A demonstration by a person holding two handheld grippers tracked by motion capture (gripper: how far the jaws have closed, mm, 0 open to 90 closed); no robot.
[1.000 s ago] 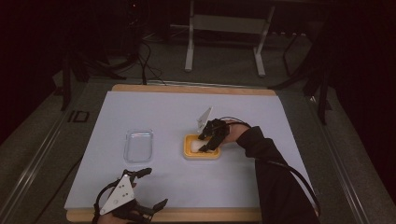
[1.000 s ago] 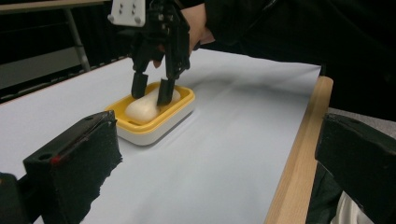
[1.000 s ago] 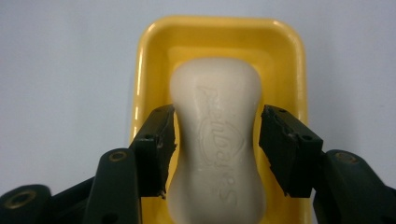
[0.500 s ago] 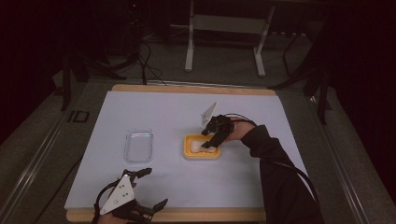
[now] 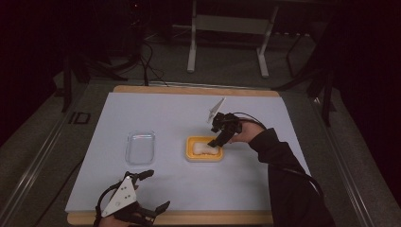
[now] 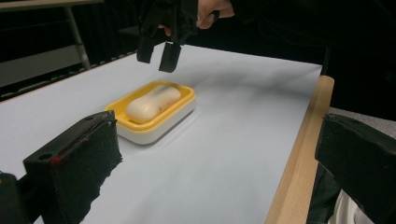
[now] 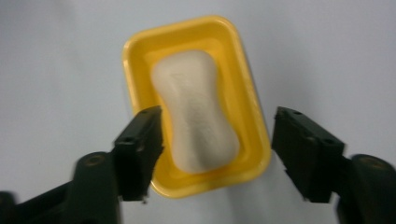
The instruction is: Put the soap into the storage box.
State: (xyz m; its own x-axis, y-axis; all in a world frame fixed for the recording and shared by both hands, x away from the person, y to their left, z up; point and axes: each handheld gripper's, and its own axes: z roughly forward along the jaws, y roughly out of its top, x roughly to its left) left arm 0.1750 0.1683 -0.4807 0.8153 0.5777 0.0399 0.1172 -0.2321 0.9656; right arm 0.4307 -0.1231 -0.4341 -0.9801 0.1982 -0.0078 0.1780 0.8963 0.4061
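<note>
While jaws gape, soap (image 7: 197, 114) lies below right gripper (image 7: 217, 154).

Under the right gripper (image 7: 217, 154) the soap (image 7: 196, 126) lies bare in its dish (image 7: 250, 116), jaws spread wider than the bar and nothing between; the sheet (image 5: 265, 179) around the dish is bare. The clear lid (image 5: 141, 147) lies beyond the left gripper (image 5: 151, 191), well apart from the dish.
</note>
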